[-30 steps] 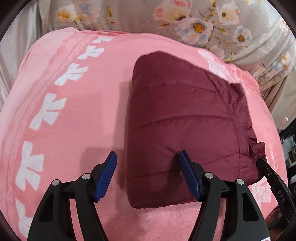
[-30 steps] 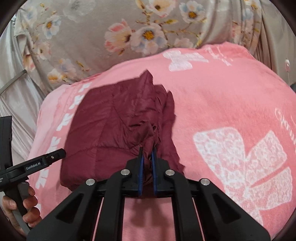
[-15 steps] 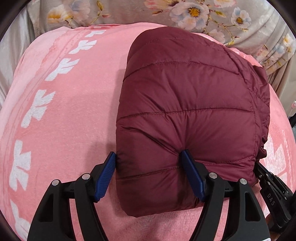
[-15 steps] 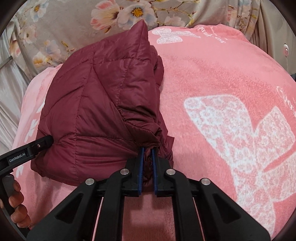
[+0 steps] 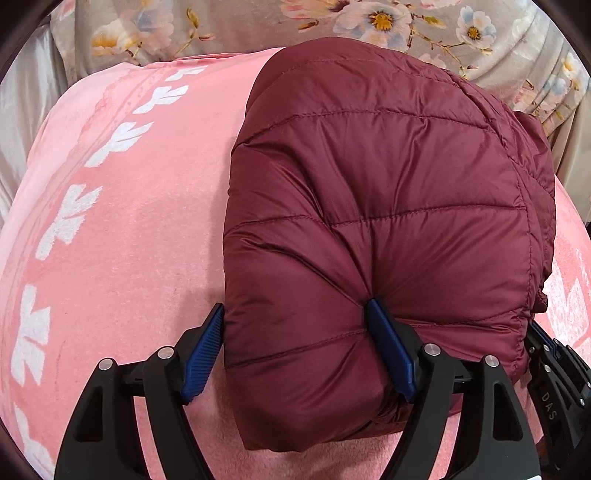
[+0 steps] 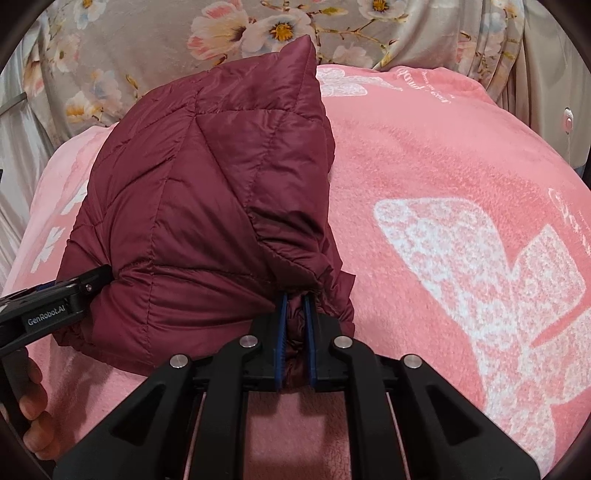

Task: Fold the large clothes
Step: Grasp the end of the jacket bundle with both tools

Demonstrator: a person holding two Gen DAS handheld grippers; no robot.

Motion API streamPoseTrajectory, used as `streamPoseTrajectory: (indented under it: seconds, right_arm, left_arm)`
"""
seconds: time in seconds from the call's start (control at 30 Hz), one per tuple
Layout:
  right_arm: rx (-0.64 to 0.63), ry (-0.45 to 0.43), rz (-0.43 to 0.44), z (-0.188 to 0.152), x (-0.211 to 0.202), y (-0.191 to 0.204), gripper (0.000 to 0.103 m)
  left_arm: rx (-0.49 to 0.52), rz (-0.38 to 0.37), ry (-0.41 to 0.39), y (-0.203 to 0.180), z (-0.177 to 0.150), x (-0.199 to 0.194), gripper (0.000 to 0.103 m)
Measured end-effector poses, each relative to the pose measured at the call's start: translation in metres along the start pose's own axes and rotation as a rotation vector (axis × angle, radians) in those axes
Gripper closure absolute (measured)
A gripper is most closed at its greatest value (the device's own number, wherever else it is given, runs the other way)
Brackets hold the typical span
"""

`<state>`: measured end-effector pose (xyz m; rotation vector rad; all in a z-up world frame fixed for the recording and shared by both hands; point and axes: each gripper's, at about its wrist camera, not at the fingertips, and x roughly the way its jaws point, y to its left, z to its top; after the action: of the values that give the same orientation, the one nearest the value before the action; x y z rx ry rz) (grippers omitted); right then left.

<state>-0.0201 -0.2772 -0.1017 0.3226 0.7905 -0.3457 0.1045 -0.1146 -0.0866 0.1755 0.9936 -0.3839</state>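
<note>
Both grippers hold the maroon jacket (image 5: 388,221): your left gripper (image 5: 295,350) wide around its padded edge, right gripper (image 6: 294,343) pinched shut on the hem, so lift evenly.

A pink fleece blanket (image 6: 424,166) covers the bed, printed with a large white butterfly (image 6: 491,280) and some white script near its far edge. Along its left border runs a row of small white motifs (image 5: 70,221). Behind the bed hangs a grey floral fabric (image 5: 229,29) with pale pink and white blossoms, falling in folds at the right. Plain pale cloth (image 5: 22,110) shows at the far left. The light is soft and even.
</note>
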Motion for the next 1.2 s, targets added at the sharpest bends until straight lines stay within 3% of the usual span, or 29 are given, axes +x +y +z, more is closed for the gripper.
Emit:
streamPoseTrajectory:
  seconds: [0.1,0.2,0.23,0.27,0.33,0.43,0.5,0.53,0.67,0.83,0.93,1.07,1.2]
  right_arm:
    - [0.007,0.005,0.03,0.004,0.001,-0.007,0.095]
    - [0.05,0.043,0.103,0.01,-0.003,-0.024,0.093]
    - [0.079,0.062,0.116,0.013,-0.008,-0.031,0.087]
    - [0.109,0.075,0.116,0.015,-0.014,-0.038,0.073]
    - [0.151,0.044,0.088,0.023,-0.037,-0.055,0.064]
    - [0.157,-0.038,0.072,0.049,-0.069,-0.065,0.063]
    - [0.176,-0.108,0.127,0.079,-0.085,-0.065,0.054]
    - [0.187,-0.133,0.16,0.092,-0.088,-0.064,0.045]
    - [0.184,-0.192,0.201,0.144,-0.079,-0.045,0.043]
    - [0.25,-0.131,0.195,0.19,-0.022,-0.026,0.043]
    - [0.24,-0.063,0.141,0.198,0.019,-0.017,0.054]
    - [0.21,-0.004,0.089,0.185,0.056,-0.014,0.085]
    - [0.151,0.007,0.047,0.168,0.081,-0.015,0.09]
  left_arm:
    - [-0.011,0.003,-0.011,0.005,-0.002,0.003,0.015]
    - [-0.053,-0.072,0.026,0.019,-0.001,0.0,0.015]
    - [-0.078,-0.114,0.06,0.029,0.001,-0.004,0.015]
    - [-0.09,-0.144,0.082,0.036,0.002,-0.009,0.016]
    - [-0.124,-0.201,0.101,0.057,0.007,-0.026,0.017]
    - [-0.147,-0.16,0.014,0.081,0.027,-0.059,0.019]
    - [-0.139,-0.132,-0.037,0.087,0.05,-0.075,0.019]
    - [-0.132,-0.113,-0.067,0.086,0.067,-0.082,0.019]
    - [-0.111,-0.073,-0.147,0.069,0.117,-0.092,0.019]
    - [-0.114,-0.071,-0.143,0.039,0.172,-0.068,0.019]
    - [-0.096,-0.034,-0.122,0.018,0.187,-0.041,0.019]
    - [-0.05,0.038,-0.072,-0.003,0.191,0.002,0.019]
    - [-0.061,0.041,-0.01,-0.011,0.179,0.046,0.018]
